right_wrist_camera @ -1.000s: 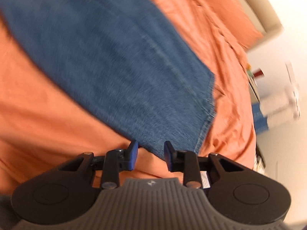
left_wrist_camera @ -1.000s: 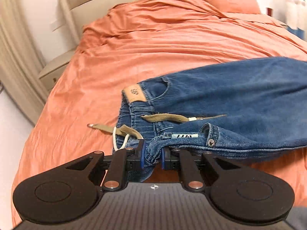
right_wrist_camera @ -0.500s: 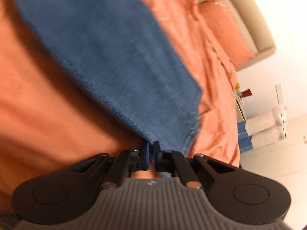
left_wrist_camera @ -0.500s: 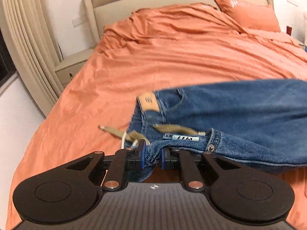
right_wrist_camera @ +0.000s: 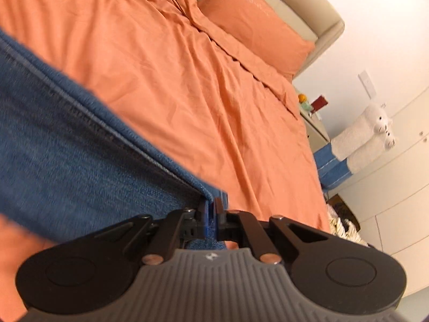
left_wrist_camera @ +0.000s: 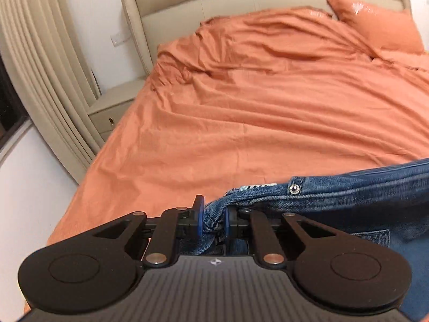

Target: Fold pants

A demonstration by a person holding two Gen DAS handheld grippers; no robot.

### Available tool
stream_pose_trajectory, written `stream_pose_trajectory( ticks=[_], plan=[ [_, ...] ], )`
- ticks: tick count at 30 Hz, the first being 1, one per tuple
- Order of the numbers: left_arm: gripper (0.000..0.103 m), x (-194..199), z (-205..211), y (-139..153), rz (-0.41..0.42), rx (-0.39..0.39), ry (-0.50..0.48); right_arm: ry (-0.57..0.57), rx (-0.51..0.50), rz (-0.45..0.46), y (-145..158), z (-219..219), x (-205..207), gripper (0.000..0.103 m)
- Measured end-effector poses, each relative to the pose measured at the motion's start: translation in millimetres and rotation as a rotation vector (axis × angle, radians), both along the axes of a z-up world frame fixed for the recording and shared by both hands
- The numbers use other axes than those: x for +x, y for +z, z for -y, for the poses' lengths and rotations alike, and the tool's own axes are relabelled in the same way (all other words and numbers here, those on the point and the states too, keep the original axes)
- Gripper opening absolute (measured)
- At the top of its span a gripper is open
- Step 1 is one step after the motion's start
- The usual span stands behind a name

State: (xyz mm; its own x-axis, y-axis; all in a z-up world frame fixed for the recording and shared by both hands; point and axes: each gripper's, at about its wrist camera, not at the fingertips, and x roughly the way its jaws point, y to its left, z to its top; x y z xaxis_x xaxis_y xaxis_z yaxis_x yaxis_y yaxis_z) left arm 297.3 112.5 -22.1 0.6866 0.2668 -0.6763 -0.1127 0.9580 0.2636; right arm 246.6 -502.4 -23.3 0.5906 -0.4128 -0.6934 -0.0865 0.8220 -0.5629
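The blue denim pants (left_wrist_camera: 356, 196) hang lifted above the orange bed (left_wrist_camera: 268, 112). My left gripper (left_wrist_camera: 213, 216) is shut on the waistband near the metal button (left_wrist_camera: 294, 188); the fabric stretches off to the right. In the right wrist view my right gripper (right_wrist_camera: 211, 209) is shut on the hem corner of a pant leg (right_wrist_camera: 67, 147), which stretches away to the left, held above the bed (right_wrist_camera: 187, 80). Most of the pants between the two grips is out of view.
An orange pillow (left_wrist_camera: 375, 24) and beige headboard (left_wrist_camera: 241, 2) lie at the far end. A nightstand (left_wrist_camera: 112, 107) and curtains (left_wrist_camera: 40, 67) stand left of the bed. Right of the bed are a nightstand (right_wrist_camera: 316, 126), a white plush toy (right_wrist_camera: 367, 134) and white cupboards (right_wrist_camera: 402, 187).
My right gripper closed on the leg hem. Both grippers then rose, lifting the pants off the bed; the waist label and drawstring have dropped out of the left view.
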Motion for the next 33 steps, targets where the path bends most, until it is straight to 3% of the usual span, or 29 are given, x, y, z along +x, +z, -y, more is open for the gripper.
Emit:
stream_pose_trajectory(
  ticks=[8,13,16,18,19,20,21,24,26,29,33],
  plan=[
    [0.017,77.7,4.3,-74.2,-0.127,0.059,-0.012,-0.041,-0.022,-0.135,-84.2,-1.6,102.0,0.0],
    [0.019,94.2,7.5,-95.1,-0.176,0.1,-0.058,-0.031,-0.028,-0.212,-124.0,-0.3,123.6,0.0],
    [0.028,93.9,13.0,-96.0,-0.183,0.151,-0.089,-0.039,-0.024,-0.213,-129.1,-1.0,128.2,0.002],
    [0.058,89.8,17.1,-94.6,-0.183,0.212,-0.088,-0.051,-0.03,-0.203,-126.2,-2.8,126.3,0.015],
    [0.086,87.1,16.5,-92.0,-0.177,0.221,-0.085,-0.068,-0.051,-0.18,-122.3,-2.7,122.5,0.035],
    [0.091,83.2,14.2,-87.9,-0.168,0.2,-0.092,-0.083,-0.064,-0.152,-116.2,-2.5,117.6,0.05],
    [0.091,79.9,11.0,-82.6,-0.167,0.174,-0.093,-0.09,-0.055,-0.13,-108.2,-1.0,113.1,0.053],
    [0.092,65.3,3.4,-61.2,-0.143,0.135,-0.078,-0.124,0.037,-0.081,-82.3,-4.2,94.2,0.053],
    [0.092,50.3,-5.1,-45.9,-0.129,0.064,-0.067,-0.125,0.114,-0.049,-66.0,-17.5,77.5,0.054],
    [0.092,15.5,-27.6,-26.9,-0.103,-0.098,-0.018,-0.134,0.271,-0.022,-51.5,-45.9,46.2,0.054],
    [0.086,-37.4,-78.1,-26.6,-0.064,-0.402,0.134,-0.108,0.466,-0.01,-52.2,-98.1,-0.2,0.054]
  ],
)
